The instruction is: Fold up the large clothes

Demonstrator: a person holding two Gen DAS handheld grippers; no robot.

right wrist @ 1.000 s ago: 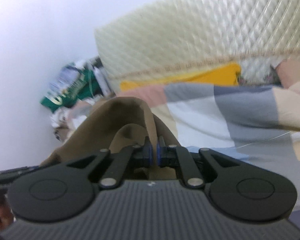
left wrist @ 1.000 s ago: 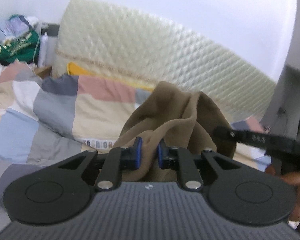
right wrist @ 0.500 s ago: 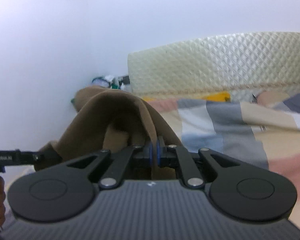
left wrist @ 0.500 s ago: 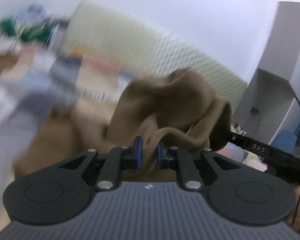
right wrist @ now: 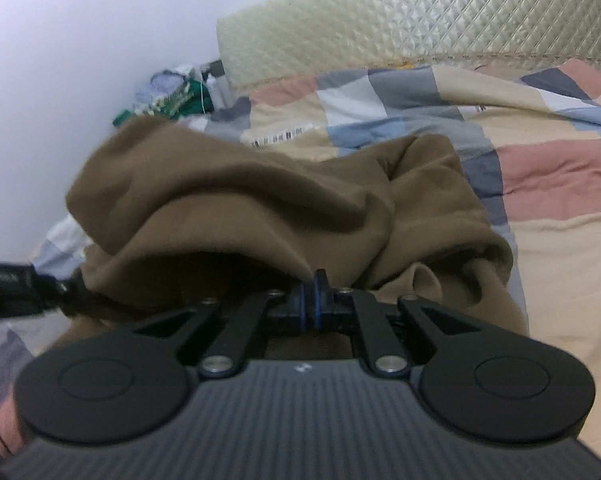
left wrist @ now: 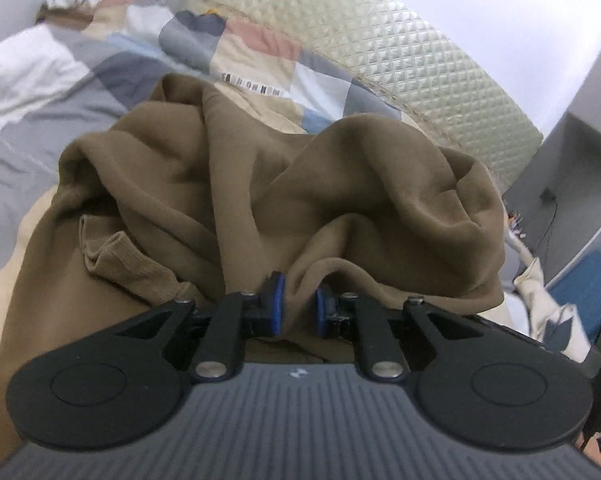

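The brown sweatshirt point(left wrist: 284, 184) is a soft, fleecy heap, all rumpled folds, with a ribbed cuff point(left wrist: 128, 264) poking out. It's bunched on the bed over a patchwork duvet point(right wrist: 532, 168), in front of a quilted cream mattress point(right wrist: 400, 12). Left gripper point(left wrist: 298, 308) and right gripper point(right wrist: 311, 300) both have their jaws pinched on folds of it right at the near edge.

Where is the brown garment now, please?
In both wrist views the brown garment fills the centre, bunched on the checked quilt before the headboard, pinched by the left gripper and the right gripper.
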